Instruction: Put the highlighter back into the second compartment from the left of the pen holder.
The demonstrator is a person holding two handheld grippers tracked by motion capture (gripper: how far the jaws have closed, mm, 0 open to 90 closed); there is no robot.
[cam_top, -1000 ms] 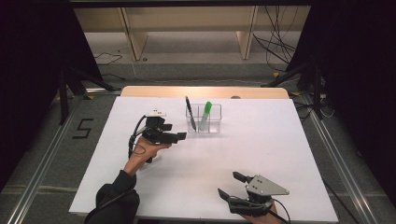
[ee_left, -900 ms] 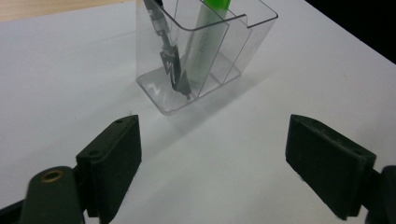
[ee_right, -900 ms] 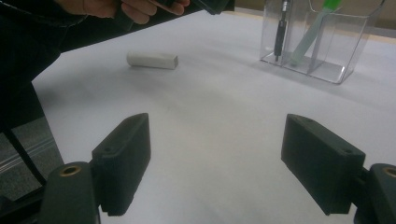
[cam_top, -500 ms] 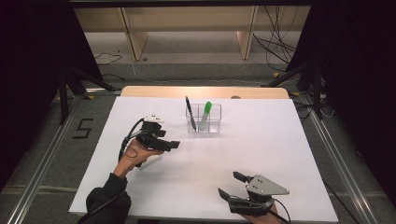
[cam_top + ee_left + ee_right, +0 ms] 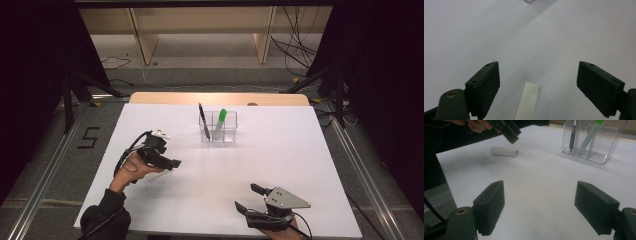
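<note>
Right gripper view: white block beside clear organizer, nothing between

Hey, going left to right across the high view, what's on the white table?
Left tongs held open in a hand above a small white block → black pen → green marker, both standing in a clear plastic holder → right tongs, open.

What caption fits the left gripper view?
Open left gripper hovering over a small white rectangular block lying on the white table.
</note>
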